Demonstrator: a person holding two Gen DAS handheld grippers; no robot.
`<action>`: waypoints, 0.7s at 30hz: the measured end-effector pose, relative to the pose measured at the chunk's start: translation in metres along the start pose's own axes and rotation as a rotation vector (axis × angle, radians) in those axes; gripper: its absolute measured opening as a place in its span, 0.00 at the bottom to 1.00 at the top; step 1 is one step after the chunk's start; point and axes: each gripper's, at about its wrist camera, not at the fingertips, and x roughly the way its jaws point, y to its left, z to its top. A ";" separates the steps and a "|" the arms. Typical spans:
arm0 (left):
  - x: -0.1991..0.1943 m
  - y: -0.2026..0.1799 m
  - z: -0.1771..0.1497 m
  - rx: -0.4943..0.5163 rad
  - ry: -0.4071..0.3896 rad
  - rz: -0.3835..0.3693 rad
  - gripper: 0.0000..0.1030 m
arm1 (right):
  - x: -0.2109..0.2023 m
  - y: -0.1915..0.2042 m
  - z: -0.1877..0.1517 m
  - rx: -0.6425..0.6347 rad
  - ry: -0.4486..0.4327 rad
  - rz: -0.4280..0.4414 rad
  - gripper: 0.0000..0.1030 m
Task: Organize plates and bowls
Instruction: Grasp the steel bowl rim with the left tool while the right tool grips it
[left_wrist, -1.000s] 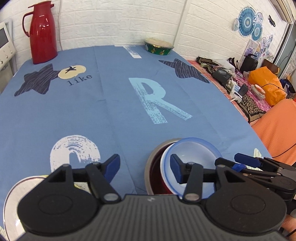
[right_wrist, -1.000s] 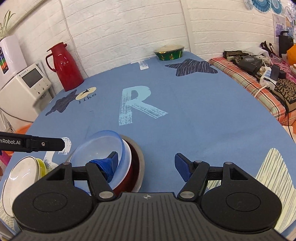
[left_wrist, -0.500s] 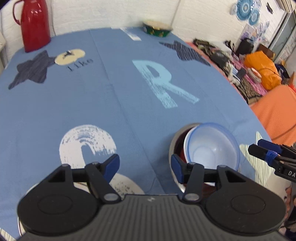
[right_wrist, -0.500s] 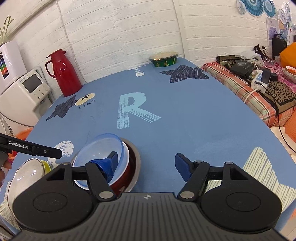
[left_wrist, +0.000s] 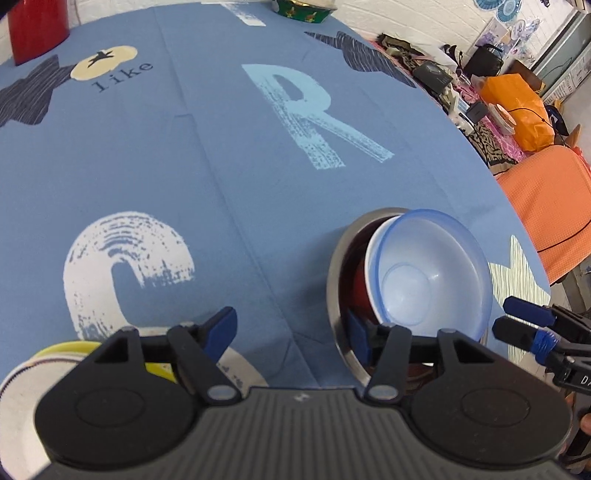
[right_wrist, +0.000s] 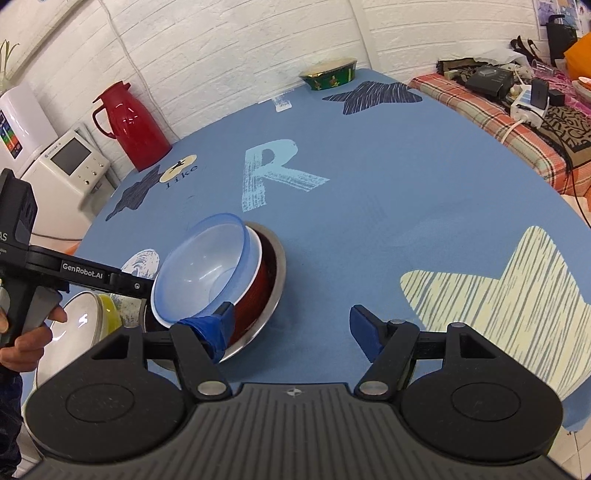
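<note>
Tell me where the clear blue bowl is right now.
The clear blue bowl sits tilted on top of the nested stack in the steel bowl, near the table's front edge, between the two grippers and below the printed R.

Four nested bowls; two stacked dishes; one red thermos; one green bowl.

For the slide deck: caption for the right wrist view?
Right gripper open beside nested bowls: translucent blue bowl tilted atop red bowl in steel bowl on blue tablecloth.
</note>
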 end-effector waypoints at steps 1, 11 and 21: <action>0.000 -0.001 -0.001 0.005 -0.002 0.003 0.53 | 0.003 0.000 0.000 0.001 0.008 -0.002 0.53; 0.007 -0.004 -0.004 0.017 -0.013 0.021 0.54 | 0.029 0.007 0.008 -0.051 0.073 -0.104 0.58; 0.008 -0.007 -0.006 0.029 -0.035 0.045 0.54 | 0.035 0.002 0.008 0.035 0.112 -0.143 0.71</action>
